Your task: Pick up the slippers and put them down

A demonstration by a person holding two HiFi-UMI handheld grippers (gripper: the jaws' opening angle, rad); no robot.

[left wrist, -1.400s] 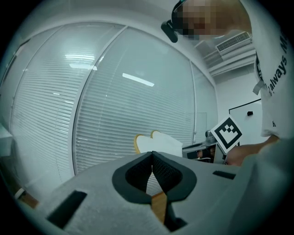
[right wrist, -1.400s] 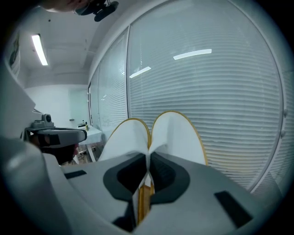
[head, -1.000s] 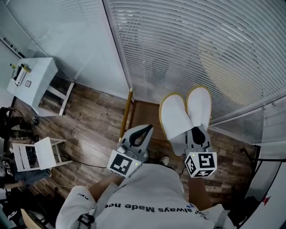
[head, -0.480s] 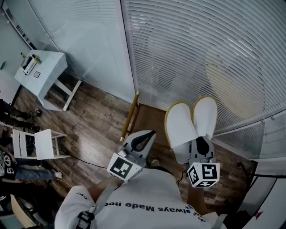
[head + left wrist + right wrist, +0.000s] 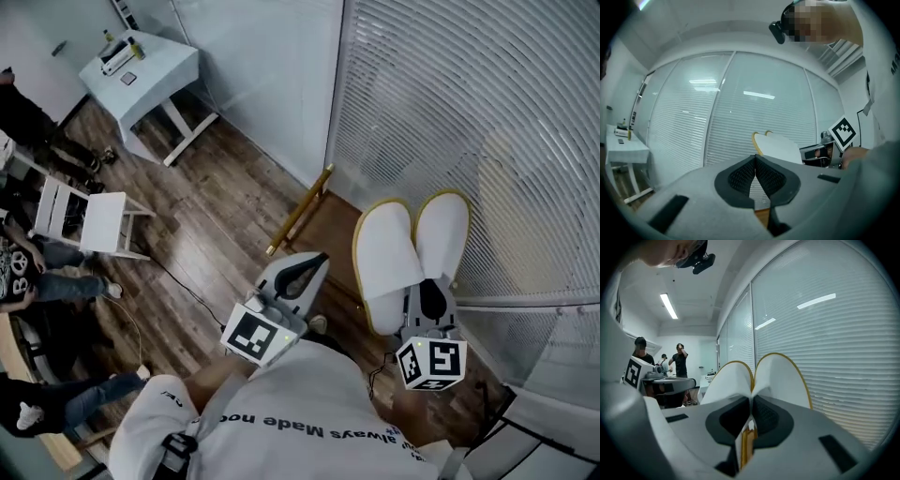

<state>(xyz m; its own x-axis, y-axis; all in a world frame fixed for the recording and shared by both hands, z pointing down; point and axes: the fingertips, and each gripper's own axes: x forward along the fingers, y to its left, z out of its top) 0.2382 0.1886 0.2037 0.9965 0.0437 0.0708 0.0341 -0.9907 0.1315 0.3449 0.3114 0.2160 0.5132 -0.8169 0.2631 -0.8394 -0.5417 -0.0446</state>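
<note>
Two white slippers with yellow edging, one (image 5: pixel 387 262) beside the other (image 5: pixel 443 232), are held together in the air, soles side by side and toes pointing away from me. My right gripper (image 5: pixel 429 298) is shut on their heel ends. In the right gripper view the pair (image 5: pixel 779 378) fans out above the jaws, and the yellow edges are pinched between the pads (image 5: pixel 751 403). My left gripper (image 5: pixel 300 275) hangs to the slippers' left, shut with nothing in it. In the left gripper view its tips meet (image 5: pixel 755 157), and the slippers (image 5: pixel 777 146) show beyond on the right.
A glass wall with white blinds (image 5: pixel 469 103) stands close ahead. A wooden bar (image 5: pixel 298 212) lies on the brown plank floor below. A white table (image 5: pixel 142 64) and a white chair (image 5: pixel 82 221) stand to the left, with people (image 5: pixel 33 277) beside them.
Both grippers have risen a little, and the slippers stay clamped in the right one. The head view has swung, so the table and chair now sit nearer the top and middle.
</note>
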